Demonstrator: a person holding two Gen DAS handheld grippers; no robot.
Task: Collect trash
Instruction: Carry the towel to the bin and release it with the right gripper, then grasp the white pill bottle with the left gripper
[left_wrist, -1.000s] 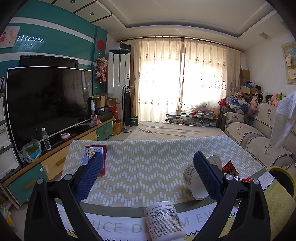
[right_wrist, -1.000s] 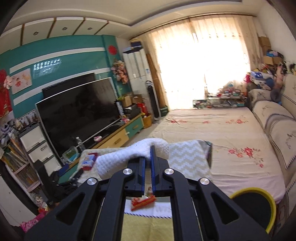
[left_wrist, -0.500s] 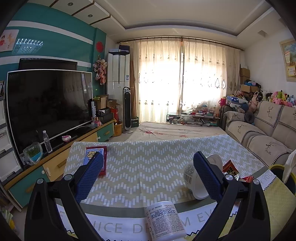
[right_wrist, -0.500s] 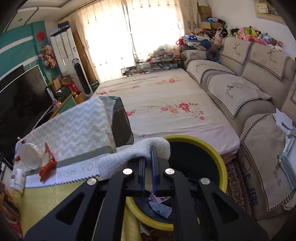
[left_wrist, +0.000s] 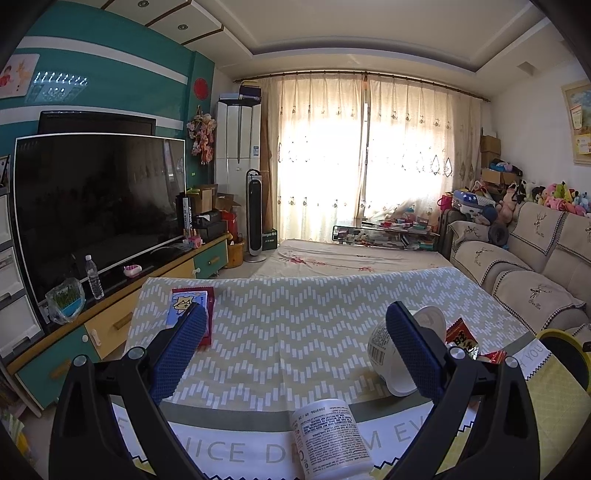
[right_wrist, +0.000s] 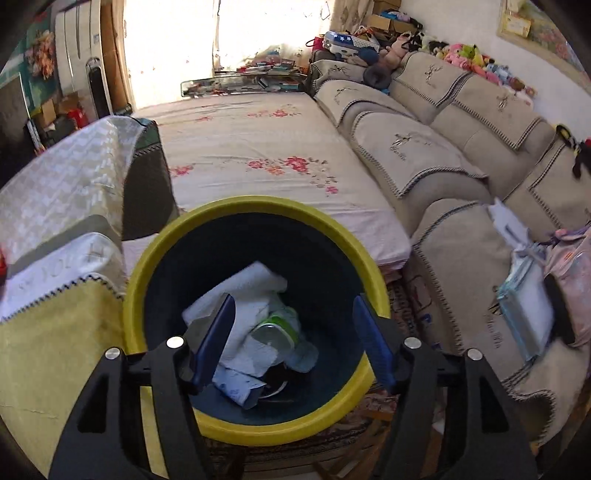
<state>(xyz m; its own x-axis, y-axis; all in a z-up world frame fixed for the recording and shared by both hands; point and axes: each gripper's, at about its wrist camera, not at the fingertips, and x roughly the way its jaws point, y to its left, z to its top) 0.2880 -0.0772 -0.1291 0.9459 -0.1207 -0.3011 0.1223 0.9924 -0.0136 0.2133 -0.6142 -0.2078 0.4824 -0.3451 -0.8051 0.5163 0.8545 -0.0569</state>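
The right gripper (right_wrist: 291, 336) hangs spread and empty over the yellow-rimmed bin (right_wrist: 155, 258), white tissue (right_wrist: 251, 291) lying inside. The left gripper (left_wrist: 295, 347), also spread, faces the tipped cup (left_wrist: 391, 369) (nearest trash); best close across its wall, gently.

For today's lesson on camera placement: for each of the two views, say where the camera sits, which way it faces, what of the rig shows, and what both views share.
Left wrist: on the left gripper, level over the table, facing the window; open fingers frame a cup and bottle.
Right wrist: on the right gripper, tilted down into the bin; open fingers over tissue.
Shared: bin, table, sofa.
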